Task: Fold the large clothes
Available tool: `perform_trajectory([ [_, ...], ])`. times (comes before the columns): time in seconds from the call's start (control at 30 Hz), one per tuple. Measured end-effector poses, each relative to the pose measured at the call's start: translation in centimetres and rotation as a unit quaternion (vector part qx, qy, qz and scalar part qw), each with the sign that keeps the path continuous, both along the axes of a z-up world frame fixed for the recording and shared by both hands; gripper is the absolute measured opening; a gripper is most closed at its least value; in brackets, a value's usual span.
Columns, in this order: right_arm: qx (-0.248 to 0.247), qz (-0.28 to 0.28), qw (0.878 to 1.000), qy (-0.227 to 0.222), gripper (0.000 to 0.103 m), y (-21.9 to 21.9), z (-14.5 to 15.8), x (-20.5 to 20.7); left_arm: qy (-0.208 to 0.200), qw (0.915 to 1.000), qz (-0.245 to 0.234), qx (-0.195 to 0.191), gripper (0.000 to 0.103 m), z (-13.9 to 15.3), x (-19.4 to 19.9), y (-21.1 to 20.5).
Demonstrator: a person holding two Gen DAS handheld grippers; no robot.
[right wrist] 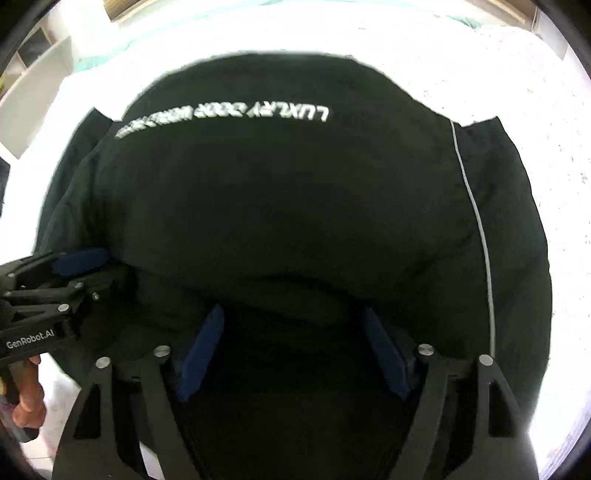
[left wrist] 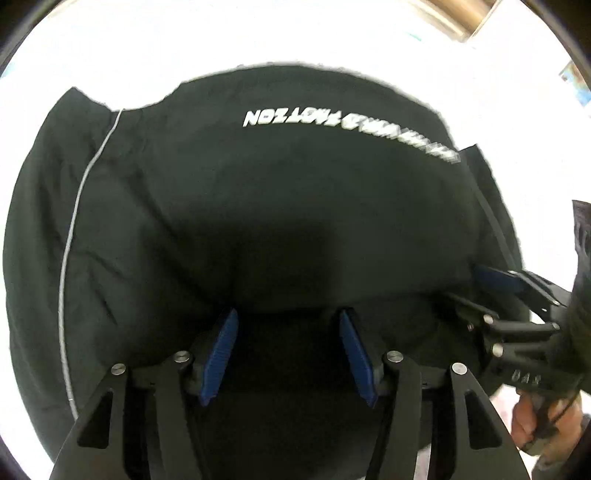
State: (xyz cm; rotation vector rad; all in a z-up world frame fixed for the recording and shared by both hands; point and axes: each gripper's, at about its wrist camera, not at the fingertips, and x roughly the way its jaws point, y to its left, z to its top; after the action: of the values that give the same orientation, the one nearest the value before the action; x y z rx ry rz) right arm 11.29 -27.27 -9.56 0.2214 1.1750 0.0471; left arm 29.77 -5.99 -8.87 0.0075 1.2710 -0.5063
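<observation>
A large black garment [left wrist: 258, 206] with white upside-down lettering and a thin white piping line lies spread on a white surface; it also fills the right wrist view [right wrist: 288, 199]. My left gripper [left wrist: 288, 321] is open, its blue pads just above the near folded edge of the cloth. My right gripper [right wrist: 291, 317] is open too, over the same near edge. Each gripper shows in the other's view: the right one [left wrist: 491, 284] at the cloth's right side, the left one [right wrist: 85, 266] at its left side. Nothing is held between the pads.
The white surface [right wrist: 461, 74] surrounds the garment on all sides. A wooden piece [left wrist: 458, 18] is at the far top right. Pale shelving [right wrist: 37, 74] stands at the far left, with a teal cloth [right wrist: 110, 55] beside it.
</observation>
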Motion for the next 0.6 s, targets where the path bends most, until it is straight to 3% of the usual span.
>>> perform_trajectory([
  [0.1,0.023,-0.003,0.998,-0.052,0.071,-1.3,3.5,1.1,-0.034,0.9986,-0.009,-0.039,0.058,3.8,0.8,0.9],
  [0.2,0.037,-0.017,0.997,-0.060,0.071,-2.4,4.0,3.8,-0.057,0.9964,0.001,-0.063,0.058,6.0,3.2,1.3],
  [0.27,0.038,-0.030,0.997,-0.056,0.071,-3.2,2.9,5.5,-0.042,0.9969,0.016,-0.064,0.058,5.0,5.7,1.4],
  [0.33,0.027,-0.042,0.999,-0.019,0.070,-3.6,0.0,7.2,-0.005,0.9986,0.022,-0.048,0.058,2.4,7.9,1.1],
  [0.4,0.025,-0.042,0.999,0.013,0.072,-3.8,-3.0,8.0,0.061,0.9965,0.037,-0.043,0.058,-2.0,9.9,1.4],
  [0.43,0.025,-0.047,0.998,0.014,0.072,-3.9,-3.7,8.0,0.076,0.9947,0.048,-0.050,0.057,-3.0,10.3,1.7],
  [0.6,0.033,-0.056,0.998,0.011,0.073,-3.8,-2.8,7.5,0.057,0.9971,0.032,-0.039,0.058,-1.6,9.8,2.0],
])
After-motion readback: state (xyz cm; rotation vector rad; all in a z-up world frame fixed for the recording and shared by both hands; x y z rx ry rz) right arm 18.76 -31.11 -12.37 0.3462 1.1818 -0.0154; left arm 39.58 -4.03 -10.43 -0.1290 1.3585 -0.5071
